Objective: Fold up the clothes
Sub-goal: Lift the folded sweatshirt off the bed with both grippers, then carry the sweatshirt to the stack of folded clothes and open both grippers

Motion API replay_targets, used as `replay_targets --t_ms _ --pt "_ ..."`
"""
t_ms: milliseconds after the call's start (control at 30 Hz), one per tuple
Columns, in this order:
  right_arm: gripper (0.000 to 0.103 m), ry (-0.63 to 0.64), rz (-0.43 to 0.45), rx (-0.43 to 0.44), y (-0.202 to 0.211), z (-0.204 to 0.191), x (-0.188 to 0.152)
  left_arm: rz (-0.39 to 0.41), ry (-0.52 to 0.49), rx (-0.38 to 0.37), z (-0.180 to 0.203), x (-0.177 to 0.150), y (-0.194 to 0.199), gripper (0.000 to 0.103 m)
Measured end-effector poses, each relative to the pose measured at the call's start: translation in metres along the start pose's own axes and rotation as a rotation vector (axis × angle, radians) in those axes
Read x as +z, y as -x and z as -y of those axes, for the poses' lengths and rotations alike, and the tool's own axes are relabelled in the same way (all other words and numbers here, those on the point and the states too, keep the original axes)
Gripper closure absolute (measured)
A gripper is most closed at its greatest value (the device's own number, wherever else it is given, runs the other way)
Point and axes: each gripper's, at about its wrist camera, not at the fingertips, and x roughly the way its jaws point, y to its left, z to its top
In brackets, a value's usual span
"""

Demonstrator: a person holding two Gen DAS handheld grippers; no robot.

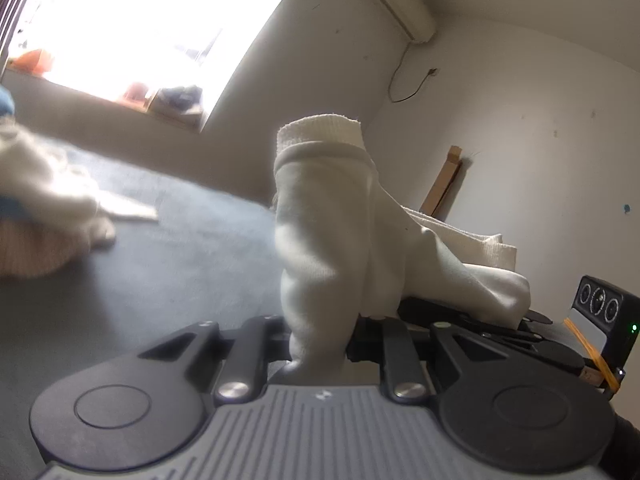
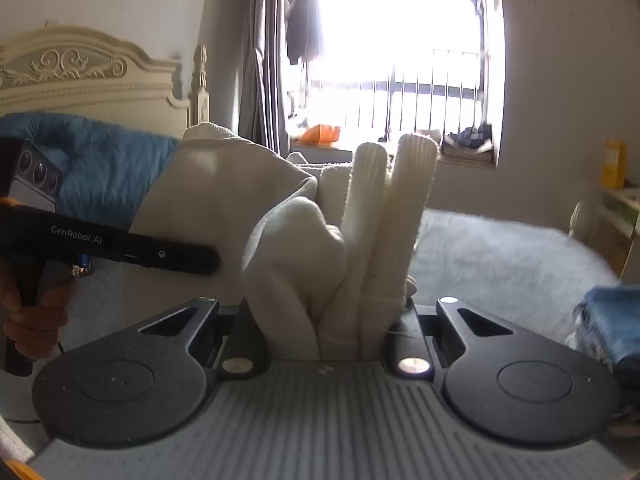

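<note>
A cream-white garment (image 1: 328, 216) with ribbed edging is held up above the grey bed (image 1: 180, 248). In the left wrist view my left gripper (image 1: 320, 332) is shut on a bunched fold of it, and a ribbed cuff (image 1: 320, 132) stands up above the jaws. Cloth covers the fingertips. The same garment (image 2: 280, 248) fills the right wrist view, where my right gripper (image 2: 324, 320) is shut on its folds and two ribbed bands (image 2: 400, 208) rise from the jaws. The garment stretches between the two grippers, which are close together.
A blurred pile of pale clothes (image 1: 44, 200) lies at the bed's left. Folded blue cloth (image 2: 608, 320) sits at the right edge. A blue pillow (image 2: 104, 160) leans on the cream headboard (image 2: 80, 76). A person's hand (image 2: 36, 312) holds the left gripper's handle. A bright window (image 2: 400, 60) is behind.
</note>
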Motion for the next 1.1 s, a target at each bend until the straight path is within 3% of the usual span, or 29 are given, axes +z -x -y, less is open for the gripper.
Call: replay_targets --t_ms 167,367,600,867,1000,1100 --pt "0.084 0.02 0.078 -0.039 0.038 0.003 0.03 0.024 -0.048 -0.029 0.041 0.036 0.009 0.084" --pt "0.084 0.026 0.197 -0.101 0.098 0.025 0.073 0.079 -0.218 -0.108 0.117 0.08 0.012 0.083" --pt "0.084 0.081 0.269 -0.246 0.178 0.061 0.11 0.103 -0.29 -0.219 0.212 0.1 -0.018 0.083" --pt "0.084 0.105 0.211 -0.502 0.276 0.117 0.111 0.005 -0.254 -0.398 0.328 0.071 -0.095 0.083" --pt "0.084 0.084 0.139 -0.617 0.315 0.146 0.089 -0.085 -0.25 -0.457 0.376 0.03 -0.142 0.083" --pt "0.084 0.059 0.071 -0.688 0.333 0.165 0.069 -0.163 -0.15 -0.509 0.4 -0.014 -0.173 0.083"
